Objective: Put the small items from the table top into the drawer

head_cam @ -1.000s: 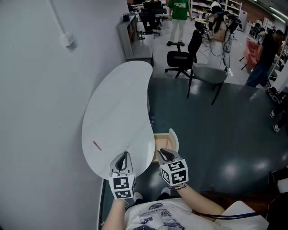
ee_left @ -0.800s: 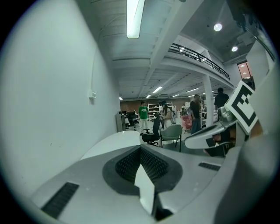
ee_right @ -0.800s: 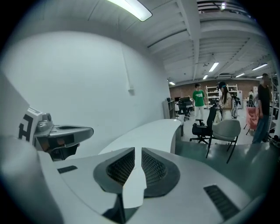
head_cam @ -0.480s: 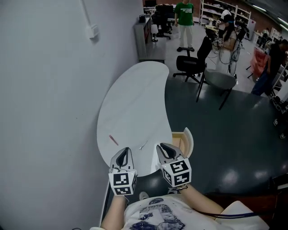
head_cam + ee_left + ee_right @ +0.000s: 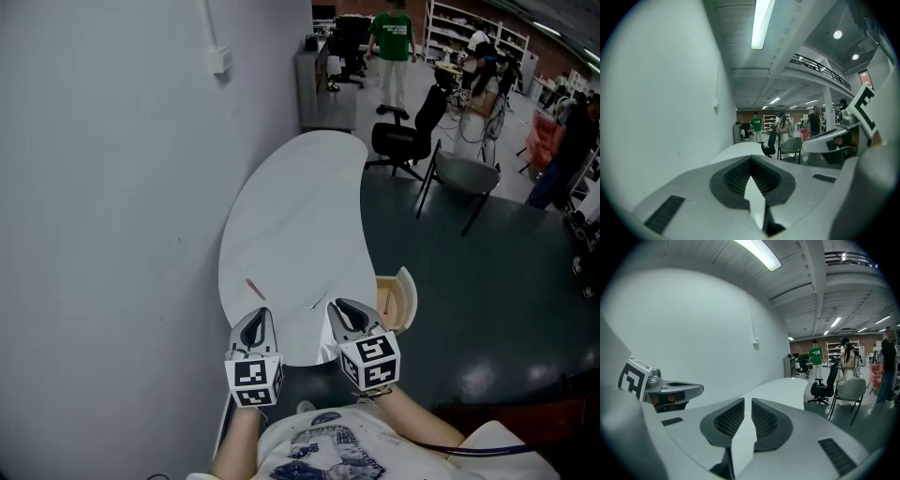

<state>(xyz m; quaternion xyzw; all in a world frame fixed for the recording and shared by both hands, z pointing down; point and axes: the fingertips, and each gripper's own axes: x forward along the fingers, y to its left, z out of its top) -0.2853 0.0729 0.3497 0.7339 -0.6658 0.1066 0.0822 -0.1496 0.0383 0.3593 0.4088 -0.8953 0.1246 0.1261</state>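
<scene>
Both empty tools hover at the table's [image 5: 291,216] near edge: left tool [image 5: 253,324] closed, right tool [image 5: 345,313] barely parted. A reddish stick [image 5: 255,289] lies at the left tool's twelve o'clock. The drawer [image 5: 401,298] stands open at two o'clock, presumably to receive it.

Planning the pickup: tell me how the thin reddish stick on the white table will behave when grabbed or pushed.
The reddish stick is slim, so probably light. It lies flat on the smooth white table, so a push would likely slide or roll it. Lying so low, it may be hard to pinch.
</scene>
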